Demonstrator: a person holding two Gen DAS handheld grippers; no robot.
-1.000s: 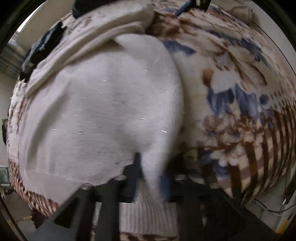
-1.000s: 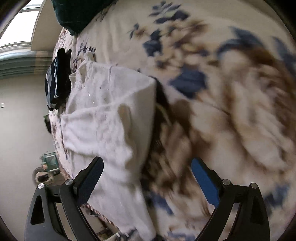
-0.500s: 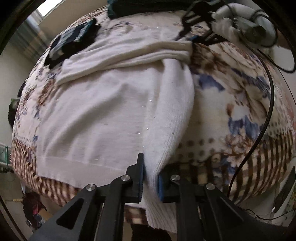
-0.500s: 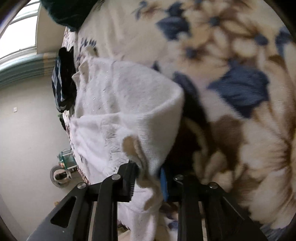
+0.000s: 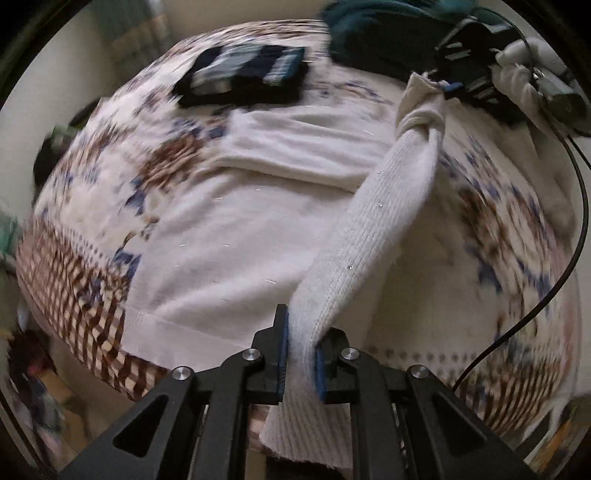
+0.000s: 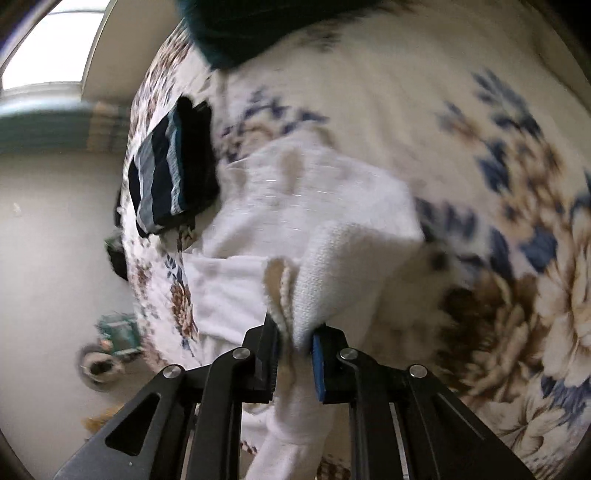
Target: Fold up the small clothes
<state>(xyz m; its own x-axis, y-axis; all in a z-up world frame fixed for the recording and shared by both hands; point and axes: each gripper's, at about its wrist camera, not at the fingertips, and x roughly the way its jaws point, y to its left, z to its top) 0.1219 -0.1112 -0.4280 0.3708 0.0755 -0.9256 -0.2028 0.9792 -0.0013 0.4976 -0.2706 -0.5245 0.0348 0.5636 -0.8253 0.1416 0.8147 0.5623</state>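
A white knit sweater [image 5: 236, 236] lies on a floral blanket [image 5: 498, 229]. My left gripper [image 5: 301, 354] is shut on its ribbed side edge near the hem, and that edge is lifted off the blanket. From there the edge runs as a taut strip up to my right gripper [image 5: 448, 86], held by a white-gloved hand [image 5: 524, 77]. In the right wrist view my right gripper [image 6: 295, 354] has a thick fold of the sweater [image 6: 332, 258] between its jaws, which are closing on it; the blue pads press the cloth.
A folded dark striped garment [image 5: 243, 74] [image 6: 173, 177] lies beyond the sweater. A dark teal garment [image 5: 376, 33] [image 6: 240, 26] sits at the far edge. A black cable [image 5: 554, 258] loops over the blanket's right side. Floor and a wheeled object [image 6: 110, 347] lie past the bed's edge.
My right gripper went from wide open to pinched on the sweater's fold. Both grippers rose, lifting the sweater's side edge off the blanket. The left view swung, showing more of the bed.
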